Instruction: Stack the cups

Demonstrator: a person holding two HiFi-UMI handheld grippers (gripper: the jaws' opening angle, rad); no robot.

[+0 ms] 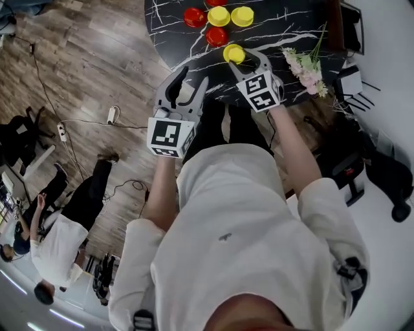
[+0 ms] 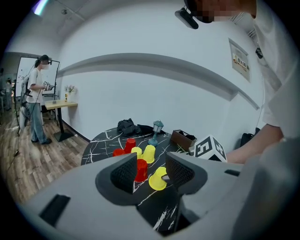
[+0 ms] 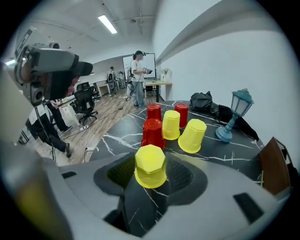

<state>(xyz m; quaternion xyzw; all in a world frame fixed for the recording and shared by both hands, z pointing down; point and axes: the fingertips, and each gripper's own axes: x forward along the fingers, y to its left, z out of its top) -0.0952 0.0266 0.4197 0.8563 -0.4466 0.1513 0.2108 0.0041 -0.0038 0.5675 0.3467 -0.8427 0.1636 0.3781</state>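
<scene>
R gripper (image 1: 244, 58): jaws wide, straddling the nearest yellow cup (image 3: 150, 165); no squeeze evident.
Cup axis: upright, inverted, base up, on table (image 1: 284, 26).
L gripper (image 2: 146, 174): half-open, empty; other cups (image 1: 218, 16) well ahead, R nearer.
View gap: R gripper view shows cup betw. its jaws; head view shows only its base from above.

Wood-plank floor (image 1: 97, 52), white wall (image 2: 140, 93) — black marbled table (image 1: 291, 26), ceiling striplight (image 3: 108, 23).

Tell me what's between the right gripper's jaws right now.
An upside-down yellow cup stands on the table between the right gripper's jaws, plain in the right gripper view. Whether the pads press it is unclear.
</scene>
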